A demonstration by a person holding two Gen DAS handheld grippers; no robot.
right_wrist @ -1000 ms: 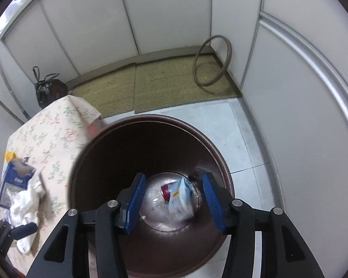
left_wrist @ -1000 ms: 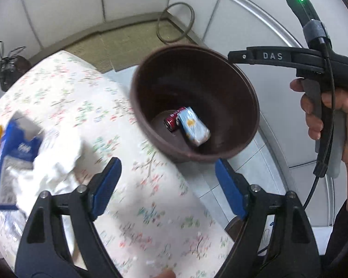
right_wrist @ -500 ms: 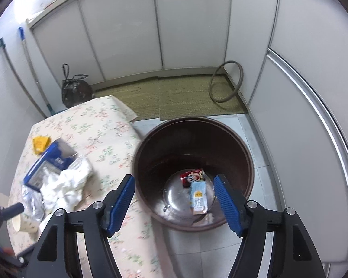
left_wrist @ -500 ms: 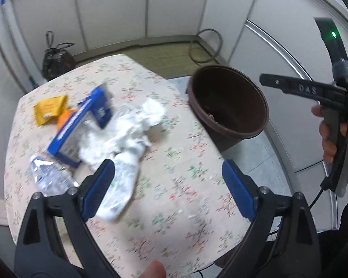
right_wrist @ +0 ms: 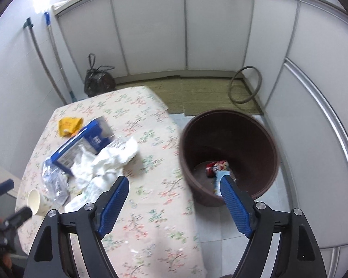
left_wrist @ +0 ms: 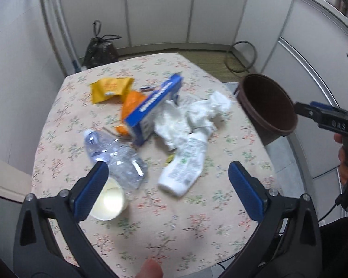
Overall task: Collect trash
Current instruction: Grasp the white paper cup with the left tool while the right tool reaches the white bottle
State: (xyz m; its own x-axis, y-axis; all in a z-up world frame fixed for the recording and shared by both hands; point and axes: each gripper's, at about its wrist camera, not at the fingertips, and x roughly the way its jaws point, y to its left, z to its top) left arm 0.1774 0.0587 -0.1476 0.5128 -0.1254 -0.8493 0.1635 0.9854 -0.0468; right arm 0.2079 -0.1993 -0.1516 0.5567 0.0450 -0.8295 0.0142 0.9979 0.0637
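Note:
Trash lies on the floral table (left_wrist: 197,231): a yellow wrapper (left_wrist: 111,89), a blue box (left_wrist: 155,106), crumpled white paper (left_wrist: 192,118), a white pouch (left_wrist: 185,166), a crushed clear bottle (left_wrist: 118,157) and a paper cup (left_wrist: 109,201). My left gripper (left_wrist: 168,183) hangs above the near part of this pile, its jaws opening with nothing between them. The brown bin (right_wrist: 243,127) stands on the floor to the table's right, holding a red can (right_wrist: 217,166) and a light-blue packet (right_wrist: 217,185). My right gripper (right_wrist: 174,180) hovers over the table's edge beside the bin, jaws opening, nothing between them.
A black bag (right_wrist: 99,81) sits on the floor behind the table. A hoop (right_wrist: 244,88) leans in the far corner on a woven mat (right_wrist: 197,92). Two poles (right_wrist: 55,53) stand against the left wall. White panels close in the room.
Both grippers have drawn back and up from the bin. The left view has swung from the bin to the trash pile. Both pairs of jaws stand wider than before.

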